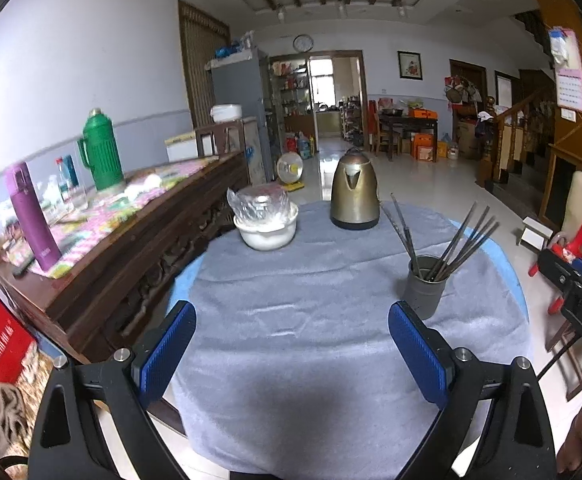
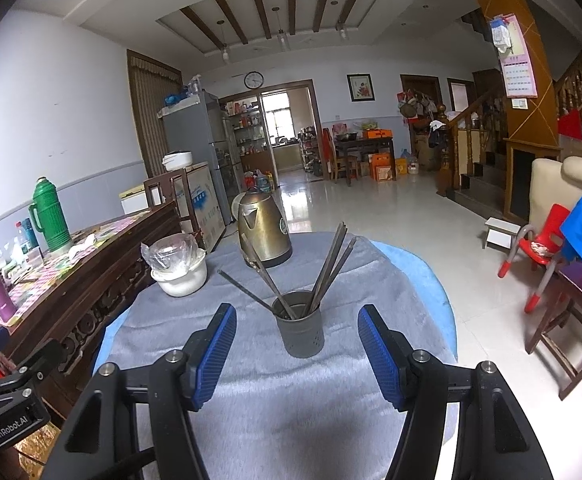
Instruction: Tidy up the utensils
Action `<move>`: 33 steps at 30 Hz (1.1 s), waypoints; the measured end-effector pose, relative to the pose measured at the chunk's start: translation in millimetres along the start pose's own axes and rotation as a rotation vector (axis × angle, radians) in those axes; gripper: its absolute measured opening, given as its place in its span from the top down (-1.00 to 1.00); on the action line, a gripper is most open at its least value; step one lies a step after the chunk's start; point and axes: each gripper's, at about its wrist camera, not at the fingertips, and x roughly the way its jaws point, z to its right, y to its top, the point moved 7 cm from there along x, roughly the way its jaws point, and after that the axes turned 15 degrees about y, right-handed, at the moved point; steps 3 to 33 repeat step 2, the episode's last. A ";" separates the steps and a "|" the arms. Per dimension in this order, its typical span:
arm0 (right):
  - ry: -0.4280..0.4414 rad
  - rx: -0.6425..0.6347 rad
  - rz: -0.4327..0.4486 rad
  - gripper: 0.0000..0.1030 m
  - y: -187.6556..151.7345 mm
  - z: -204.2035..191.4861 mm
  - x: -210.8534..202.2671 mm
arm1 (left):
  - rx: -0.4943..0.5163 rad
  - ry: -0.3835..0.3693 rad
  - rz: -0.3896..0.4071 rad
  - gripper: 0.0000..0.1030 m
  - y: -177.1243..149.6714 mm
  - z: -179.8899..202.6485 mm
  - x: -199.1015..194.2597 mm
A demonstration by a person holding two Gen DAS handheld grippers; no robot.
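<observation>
The left gripper has its jaws spread wide with nothing between them, hovering above the grey cloth that covers the round surface. The right gripper also has its jaws spread and empty; the dark utensil holder stands on the cloth just ahead of them, in line with the gap and clear of both blue pads.

In the holder stand several dark chopsticks, most leaning right in a bundle, with a few leaning left over the rim. From the left wrist view the holder sits ahead and to the right, just beyond the right-hand blue pad.

Farther back on the cloth stands a brass-coloured kettle, and to its left a white bowl topped with a clear plastic-wrapped item. A blue edge of the surface shows beyond the cloth. Left of the surface runs a dark wooden sideboard carrying a green thermos and a purple flask.
</observation>
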 end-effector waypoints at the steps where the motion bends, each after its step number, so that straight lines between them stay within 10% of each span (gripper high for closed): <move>1: -0.004 0.004 -0.003 -0.30 -0.2 3.4 4.1 | -0.006 -0.004 -0.023 -0.88 -1.7 1.3 10.3; 33: -0.009 0.011 -0.010 -0.30 -2.2 7.1 10.3 | -0.007 -0.010 -0.046 -0.88 -4.6 2.5 20.6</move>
